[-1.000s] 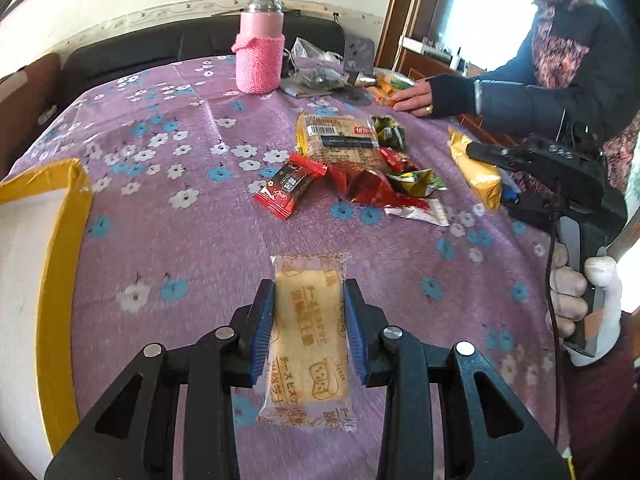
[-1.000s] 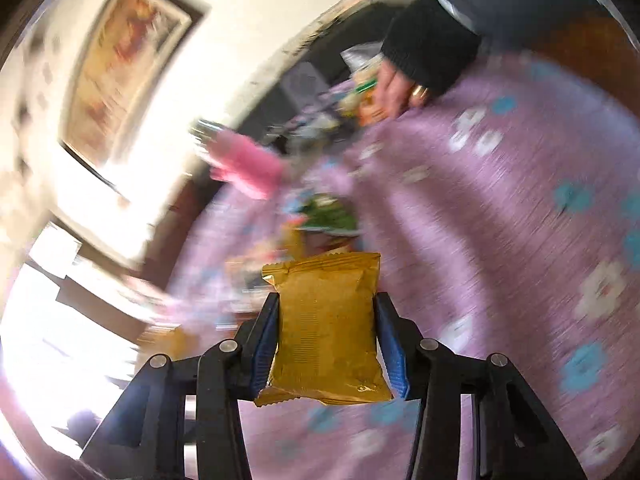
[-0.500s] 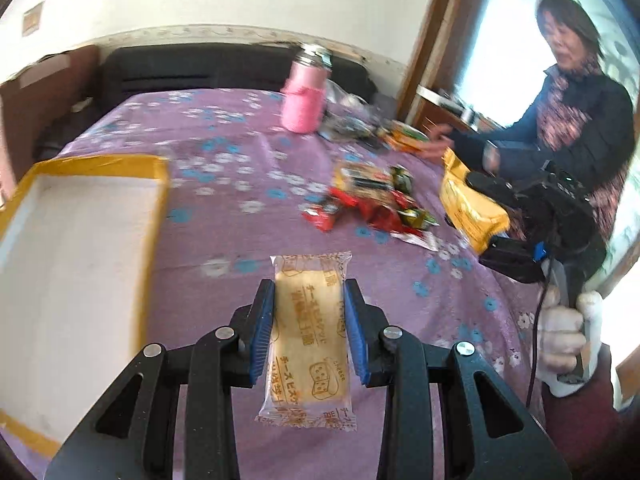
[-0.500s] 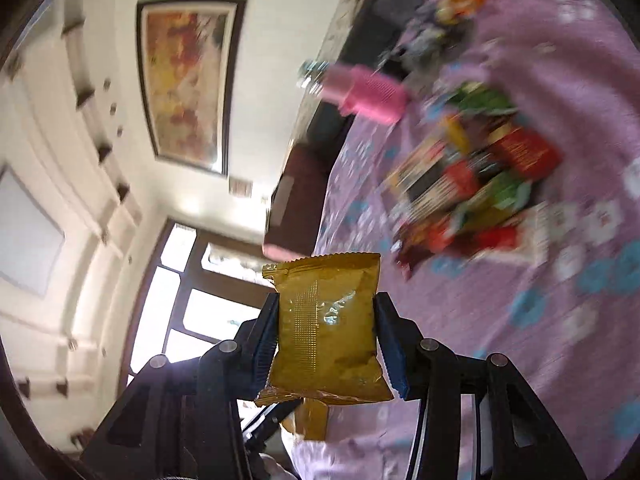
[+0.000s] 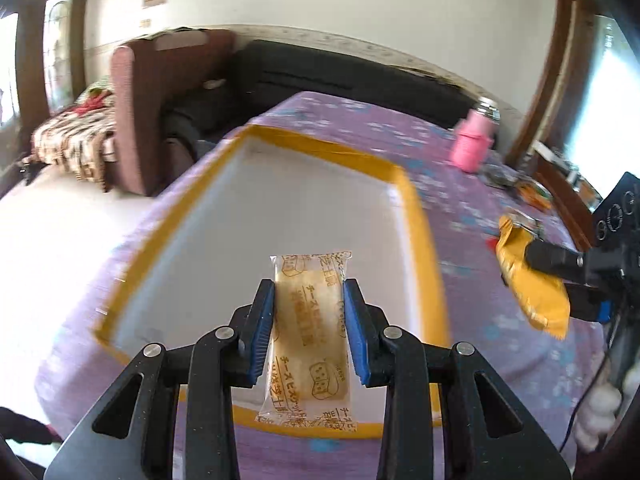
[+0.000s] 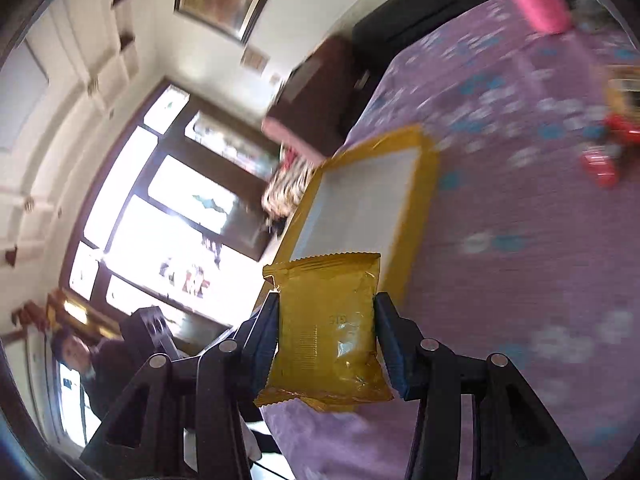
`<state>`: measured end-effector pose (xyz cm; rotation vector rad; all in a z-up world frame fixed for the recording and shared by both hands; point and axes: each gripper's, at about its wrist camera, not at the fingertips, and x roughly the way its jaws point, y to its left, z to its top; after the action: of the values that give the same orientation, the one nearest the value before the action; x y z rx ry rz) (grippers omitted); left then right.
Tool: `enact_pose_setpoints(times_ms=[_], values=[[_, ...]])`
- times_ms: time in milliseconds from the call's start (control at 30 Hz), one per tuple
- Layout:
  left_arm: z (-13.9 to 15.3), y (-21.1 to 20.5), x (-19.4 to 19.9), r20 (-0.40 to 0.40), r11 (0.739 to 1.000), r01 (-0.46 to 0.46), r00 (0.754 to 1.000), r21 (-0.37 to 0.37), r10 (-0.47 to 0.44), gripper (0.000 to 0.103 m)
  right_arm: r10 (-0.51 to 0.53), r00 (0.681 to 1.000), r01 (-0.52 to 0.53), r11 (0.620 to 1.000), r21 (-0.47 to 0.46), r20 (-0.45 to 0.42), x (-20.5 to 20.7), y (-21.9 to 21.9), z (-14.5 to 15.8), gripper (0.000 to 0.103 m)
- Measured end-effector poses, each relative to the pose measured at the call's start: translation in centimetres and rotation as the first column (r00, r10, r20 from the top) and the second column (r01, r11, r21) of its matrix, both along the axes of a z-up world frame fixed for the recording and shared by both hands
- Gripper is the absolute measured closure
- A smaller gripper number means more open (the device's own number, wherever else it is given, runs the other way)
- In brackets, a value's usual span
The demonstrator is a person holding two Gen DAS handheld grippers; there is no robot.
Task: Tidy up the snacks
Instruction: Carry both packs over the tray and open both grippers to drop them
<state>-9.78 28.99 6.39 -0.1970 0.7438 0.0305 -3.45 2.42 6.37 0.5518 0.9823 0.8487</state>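
The left gripper (image 5: 309,328) pinches a clear-wrapped biscuit packet (image 5: 310,344) between its blue pads, the packet standing lengthwise along the fingers and held in the air above the yellow-rimmed tray (image 5: 416,216). The near end of the packet hangs over the tray's near rim, while its far end sits over the white tray floor. The right gripper (image 6: 326,334) is pressed onto a golden-yellow snack bag (image 6: 328,328), gripping it at both side edges; the bag's crimped top points toward the tray (image 6: 420,184). In the left wrist view this same bag (image 5: 532,280) hangs to the right of the tray, above the purple flowered tablecloth (image 5: 480,320), clear of the tray's rim. Beyond the tray's far right corner stands a pink bottle (image 5: 474,142). Further right of the tray, blurred red and yellow shapes, probably loose snacks (image 6: 604,160), lie on the cloth (image 6: 540,220).
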Motion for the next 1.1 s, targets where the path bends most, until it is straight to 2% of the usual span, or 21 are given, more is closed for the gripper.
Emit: enact_pose_setpoints(times_ms=[100,233,433,600,700,800,900,933,967,1000,1067,1100], values=[[-0.7,2.3,1.1,-0.021,0.999,-0.036,0.999,0.028,0.037,0.071,0.065,0.997,-0.062,0.994,-0.088,0.030,0.0,5.6,-0.2,0.056],[-2.4,4.4,2.9,-0.066,0.997,-0.073,0.995,0.034,0.075,0.071,0.093,0.994,-0.080,0.977,-0.200,0.057,0.0,10.8,-1.3,0.056],[-3.5,5.3,2.9,-0.086,0.996,-0.086,0.992,0.032,0.088,0.071,0.083,0.994,-0.054,0.943,-0.327,0.076,-0.4,14.7,-3.2,0.056],[-3.2,6.1,2.7,-0.089,0.994,-0.107,0.991,-0.021,0.104,0.061,0.113,0.992,-0.082,0.924,-0.374,0.060,-1.4,17.3,-4.1,0.050],[-2.6,6.3,1.7,-0.071,0.993,-0.117,0.991,-0.031,0.115,0.061,0.115,0.990,-0.077,0.931,-0.357,0.084,-1.8,16.6,-3.8,0.049],[-1.5,6.0,0.2,-0.049,0.989,-0.145,0.988,-0.022,0.144,0.059,0.102,0.982,-0.039,0.932,-0.360,0.157,-2.4,15.7,-2.2,0.042],[-0.2,5.3,-1.5,-0.030,0.984,-0.176,0.984,-0.030,0.175,0.042,0.066,0.965,0.029,0.935,-0.354,0.253,-3.9,13.3,-0.1,0.039],[0.3,4.6,-2.3,-0.020,0.980,-0.194,0.981,-0.029,0.194,0.030,0.055,0.956,0.053,0.933,-0.355,0.287,-4.7,12.4,0.5,0.037],[0.5,4.0,-2.9,-0.008,0.980,-0.198,0.980,-0.035,0.198,0.025,0.041,0.942,0.087,0.928,-0.363,0.332,-5.2,11.7,1.1,0.029],[0.8,3.2,-3.6,0.015,0.981,-0.185,0.982,-0.059,0.187,0.025,0.026,0.926,0.125,0.920,-0.371,0.377,-5.9,10.8,1.5,0.018],[1.1,1.4,-4.3,0.038,0.986,-0.126,0.991,-0.113,0.131,0.025,-0.026,0.896,0.210,0.904,-0.372,0.443,-7.7,8.5,1.9,0.008],[1.3,0.3,-4.6,0.044,0.987,-0.093,0.994,-0.129,0.099,0.025,-0.047,0.893,0.231,0.902,-0.366,0.447,-8.0,7.6,1.8,0.007]])
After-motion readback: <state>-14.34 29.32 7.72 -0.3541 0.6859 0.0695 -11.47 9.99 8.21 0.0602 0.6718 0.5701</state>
